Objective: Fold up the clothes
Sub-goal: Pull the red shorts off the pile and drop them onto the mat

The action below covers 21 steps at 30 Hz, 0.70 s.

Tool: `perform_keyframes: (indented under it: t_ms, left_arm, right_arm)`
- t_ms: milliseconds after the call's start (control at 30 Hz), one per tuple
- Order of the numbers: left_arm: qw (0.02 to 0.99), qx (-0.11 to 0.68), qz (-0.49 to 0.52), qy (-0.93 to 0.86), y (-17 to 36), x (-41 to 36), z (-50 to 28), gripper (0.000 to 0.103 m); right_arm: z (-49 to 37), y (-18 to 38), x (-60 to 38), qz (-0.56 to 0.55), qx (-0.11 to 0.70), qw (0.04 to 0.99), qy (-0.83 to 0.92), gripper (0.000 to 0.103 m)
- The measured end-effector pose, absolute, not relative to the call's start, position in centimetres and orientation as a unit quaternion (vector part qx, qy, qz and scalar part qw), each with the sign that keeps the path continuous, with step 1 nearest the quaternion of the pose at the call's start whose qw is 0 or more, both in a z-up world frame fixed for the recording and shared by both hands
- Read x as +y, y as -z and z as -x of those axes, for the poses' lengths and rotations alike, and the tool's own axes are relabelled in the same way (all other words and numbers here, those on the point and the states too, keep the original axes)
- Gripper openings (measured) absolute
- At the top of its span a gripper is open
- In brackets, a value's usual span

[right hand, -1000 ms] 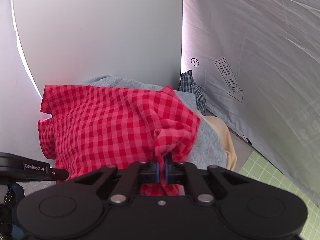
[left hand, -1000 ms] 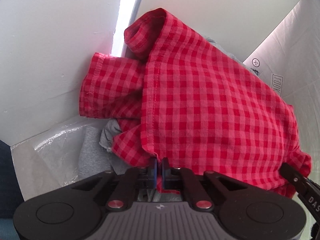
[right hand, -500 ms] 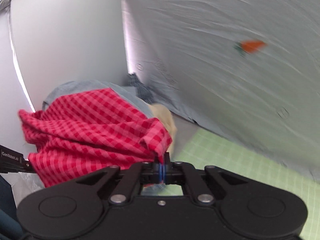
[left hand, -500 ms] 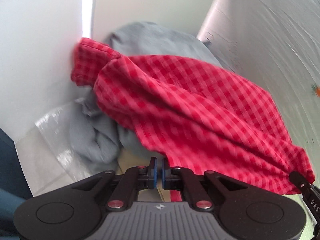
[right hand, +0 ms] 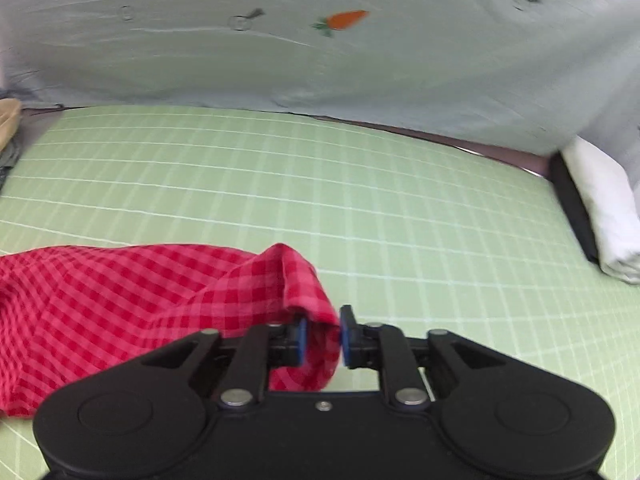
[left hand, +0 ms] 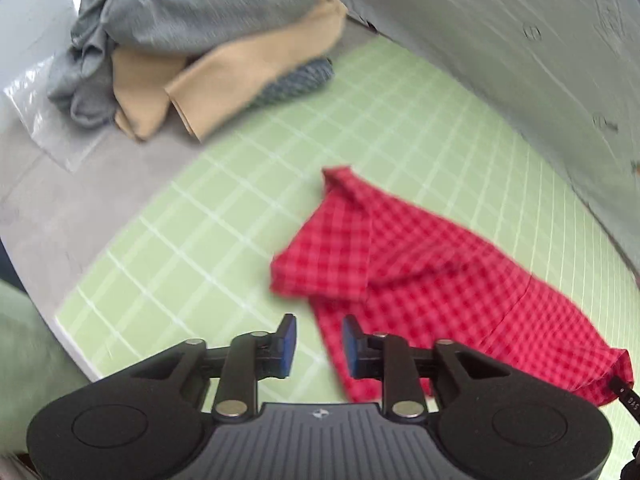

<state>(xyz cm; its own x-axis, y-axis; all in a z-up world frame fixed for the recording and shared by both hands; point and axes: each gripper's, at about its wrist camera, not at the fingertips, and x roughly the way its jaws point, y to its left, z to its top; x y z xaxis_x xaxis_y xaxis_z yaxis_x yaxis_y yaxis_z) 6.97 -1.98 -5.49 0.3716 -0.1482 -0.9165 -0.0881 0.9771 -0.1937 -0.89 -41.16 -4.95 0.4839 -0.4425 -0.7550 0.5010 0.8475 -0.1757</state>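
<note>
- A green gridded mat [right hand: 360, 184] covers the bench, backed by a carrot-print sheet [right hand: 320, 60].
- Grey and tan clothes [left hand: 208, 36] are piled at the mat's far corner.
- Both grippers' jaws have just been opening: the left gripper [left hand: 316, 346] is parted beside the red checked shirt [left hand: 420, 272], the right gripper [right hand: 322, 338] loosely around its corner.

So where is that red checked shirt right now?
The red checked shirt lies crumpled on the green grid mat, just ahead of both hand-held grippers, away from the pile of grey and tan clothes at the mat's far left corner.

Shirt [left hand: 420, 280] on mat [left hand: 240, 208]
</note>
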Motion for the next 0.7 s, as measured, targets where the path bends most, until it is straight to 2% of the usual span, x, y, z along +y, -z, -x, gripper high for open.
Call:
perform_keyframes:
  t_ms: [33, 200, 233, 267, 367, 400, 567, 700]
  left_arm:
    - [0.819, 0.564, 0.104, 0.019, 5.8, -2.7, -6.1, 0.033]
    - [0.812, 0.576, 0.093, 0.014, 6.6, -4.8, -3.3, 0.044]
    - [0.814, 0.574, 0.087, 0.012, 6.4, -5.1, -2.9, 0.047]
    - [0.817, 0.571, 0.081, 0.011, 6.3, -5.3, -2.8, 0.053]
    - [0.829, 0.556, 0.064, 0.006, 5.6, -5.8, -3.0, 0.073]
    - [0.831, 0.553, 0.059, 0.005, 5.4, -5.8, -3.3, 0.076]
    - [0.835, 0.548, 0.048, 0.002, 5.1, -5.3, -5.0, 0.081]
    - [0.832, 0.553, 0.035, 0.013, 5.6, -4.7, -6.8, 0.081]
  right_arm:
    - [2.5, 5.1, -42.1, -0.049, 0.427, 0.858, 0.283, 0.045]
    - [8.3, 7.0, -43.7, -0.134, 0.441, 0.842, 0.280, 0.052]
    - [8.7, 7.6, -43.5, -0.145, 0.448, 0.839, 0.275, 0.057]
    - [9.1, 8.1, -43.3, -0.155, 0.454, 0.835, 0.271, 0.062]
    - [8.8, 9.4, -42.2, -0.169, 0.462, 0.831, 0.258, 0.068]
    - [8.8, 9.8, -41.8, -0.175, 0.463, 0.833, 0.248, 0.069]
    - [6.9, 10.5, -39.7, -0.193, 0.463, 0.840, 0.204, 0.077]
    - [4.4, 11.6, -38.3, -0.179, 0.482, 0.836, 0.191, 0.077]
